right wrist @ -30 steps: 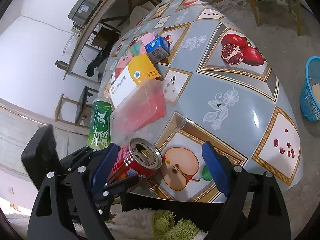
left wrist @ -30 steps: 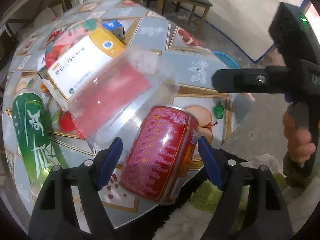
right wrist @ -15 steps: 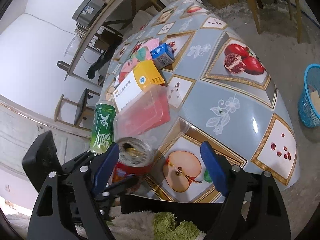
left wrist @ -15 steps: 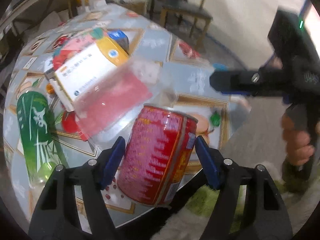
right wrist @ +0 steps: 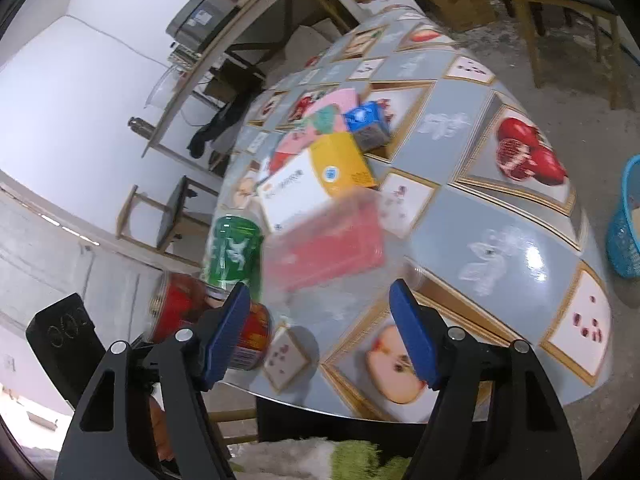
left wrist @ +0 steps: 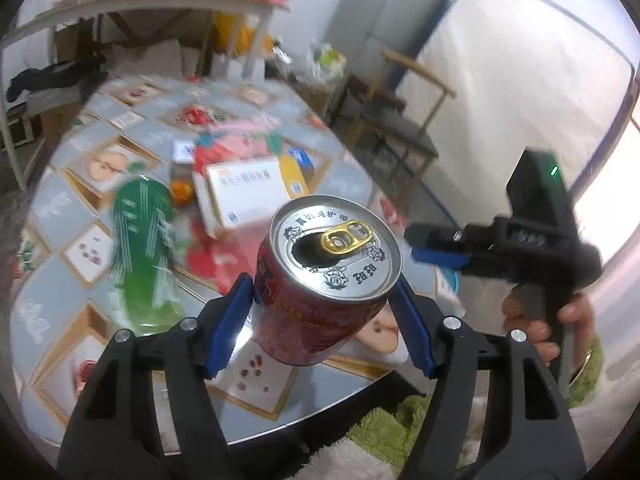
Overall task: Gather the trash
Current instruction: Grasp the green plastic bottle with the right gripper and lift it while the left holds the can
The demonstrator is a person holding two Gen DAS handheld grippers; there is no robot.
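Note:
My left gripper (left wrist: 322,312) is shut on a red drink can (left wrist: 320,284), lifted off the table with its opened top tilted toward the camera. The can also shows at the lower left of the right wrist view (right wrist: 180,312). My right gripper (right wrist: 320,332) is open and empty, near the table's front edge; it shows in the left wrist view (left wrist: 436,246). On the table lie a green can (right wrist: 234,252), a clear plastic box with red content (right wrist: 332,240), a white and yellow carton (right wrist: 316,184) and a small blue carton (right wrist: 368,124).
The round table (right wrist: 500,216) has a fruit-patterned cover. A blue basket (right wrist: 626,220) stands on the floor at the right. A wooden chair (right wrist: 560,4) stands beyond the table. A bench with clutter (right wrist: 240,44) runs along the back wall.
My left gripper closed on the red can, lifted it off the table and tilted it so its top faces the camera. The right gripper stayed open and shifted slightly.

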